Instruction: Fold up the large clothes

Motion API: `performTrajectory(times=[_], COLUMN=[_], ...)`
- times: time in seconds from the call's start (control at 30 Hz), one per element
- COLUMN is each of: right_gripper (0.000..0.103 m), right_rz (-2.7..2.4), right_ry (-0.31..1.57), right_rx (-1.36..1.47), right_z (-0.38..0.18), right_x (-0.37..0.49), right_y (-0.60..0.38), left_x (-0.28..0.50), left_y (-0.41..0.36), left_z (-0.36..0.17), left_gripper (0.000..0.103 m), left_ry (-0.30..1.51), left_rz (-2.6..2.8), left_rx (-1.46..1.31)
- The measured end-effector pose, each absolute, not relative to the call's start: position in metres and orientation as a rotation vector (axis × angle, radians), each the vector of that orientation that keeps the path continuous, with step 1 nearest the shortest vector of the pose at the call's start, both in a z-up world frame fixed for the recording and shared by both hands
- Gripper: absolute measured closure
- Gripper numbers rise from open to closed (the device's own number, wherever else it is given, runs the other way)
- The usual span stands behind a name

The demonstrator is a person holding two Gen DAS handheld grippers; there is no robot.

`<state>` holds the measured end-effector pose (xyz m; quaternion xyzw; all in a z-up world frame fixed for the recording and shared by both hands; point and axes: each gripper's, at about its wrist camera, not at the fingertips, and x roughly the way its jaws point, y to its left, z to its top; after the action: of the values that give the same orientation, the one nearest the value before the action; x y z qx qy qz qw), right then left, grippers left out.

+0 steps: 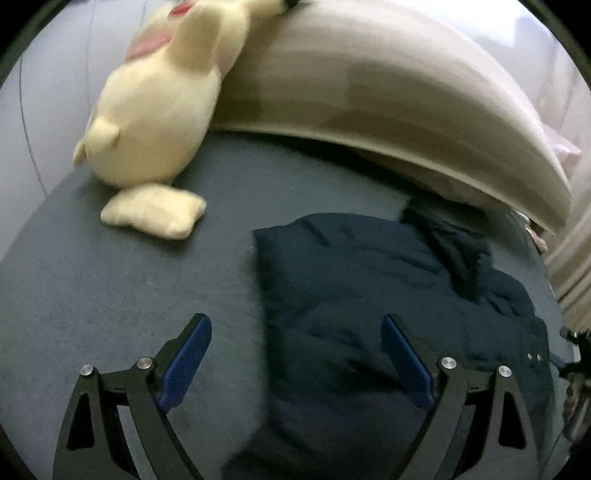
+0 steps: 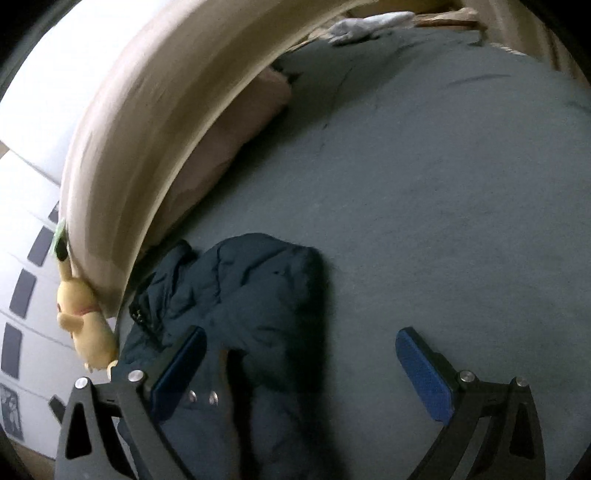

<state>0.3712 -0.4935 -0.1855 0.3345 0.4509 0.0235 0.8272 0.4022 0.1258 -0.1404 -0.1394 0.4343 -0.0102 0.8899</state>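
Note:
A dark navy padded jacket lies bunched and partly folded on the grey-blue bed sheet, with a fuzzy dark collar at its far end. My left gripper hovers open over the jacket's left edge, with nothing pinched between its blue pads. In the right wrist view the same jacket lies at lower left, snap buttons showing near its lower edge. My right gripper is open above the jacket's right edge; its left finger is over the fabric and its right finger over bare sheet.
A cream plush toy leans on the beige padded headboard, with a small cream stuffed piece beside it. The right wrist view shows the plush toy, headboard, a pinkish pillow and a white cloth at the far end.

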Motion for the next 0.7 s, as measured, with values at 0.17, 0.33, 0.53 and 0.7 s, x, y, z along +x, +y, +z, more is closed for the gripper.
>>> performTrajectory(times=[0.17, 0.33, 0.53, 0.7], right_gripper=[0.03, 0.077, 0.014, 0.014], right_rz=[0.107, 0.033, 0.011, 0.022], right_ry=[0.989, 1.044, 0.958, 0.875], right_rx=[0.713, 0.434, 0.485, 0.366], right_z=[-0.197, -0.185, -0.164, -0.117], right_x=[0.392, 0.396, 0.365, 0.307], right_y=[-0.481, -0.453, -0.457, -0.435], left_x=[0.411, 0.41, 0.39, 0.33], left_y=[0.124, 0.108, 0.102, 0.103], left_z=[-0.168, -0.179, -0.153, -0.125], left_gripper=[0.015, 0.027, 0.03, 0.027], left_ry=[0.964, 0.972, 0.956, 0.846], left_rz=[-0.075, -0.04, -0.025, -0.046], left_rx=[-0.334, -0.245, -0.216, -0.162])
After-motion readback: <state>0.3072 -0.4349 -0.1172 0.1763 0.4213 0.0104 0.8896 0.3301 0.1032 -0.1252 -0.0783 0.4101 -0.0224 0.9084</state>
